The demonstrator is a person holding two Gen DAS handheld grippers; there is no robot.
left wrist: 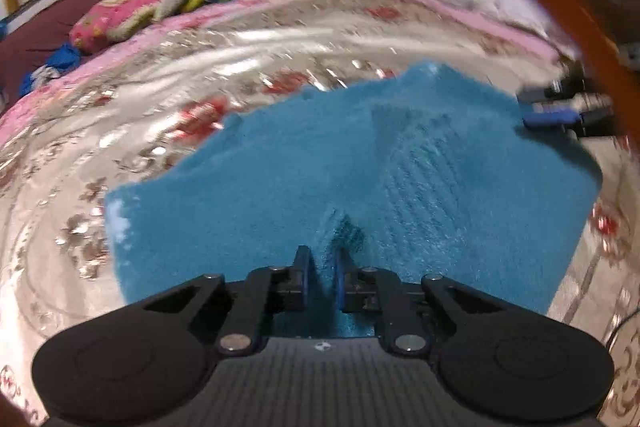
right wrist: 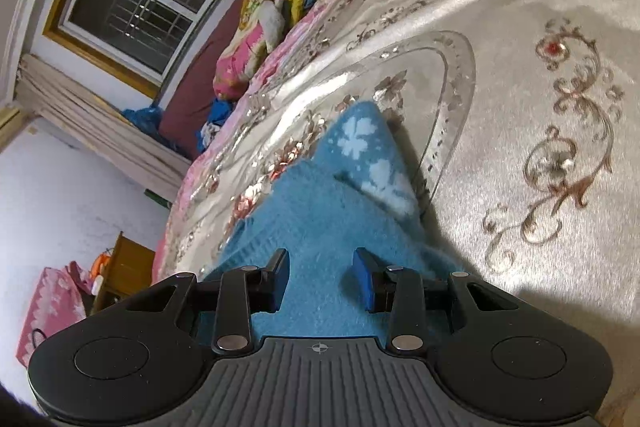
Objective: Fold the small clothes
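Bed (right wrist: 520, 27) w/ floral cover carries the blue garment (left wrist: 320, 167); left gripper (left wrist: 323, 263) jaws clenched on a pinched ridge, right gripper (right wrist: 322, 275) jaws released over it, so one-sided pull could skew the fold.

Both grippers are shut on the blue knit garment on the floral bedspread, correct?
Not quite. Only the left gripper pinches the blue knit garment. The right wrist view shows the right gripper open above it, over the floral bedspread.
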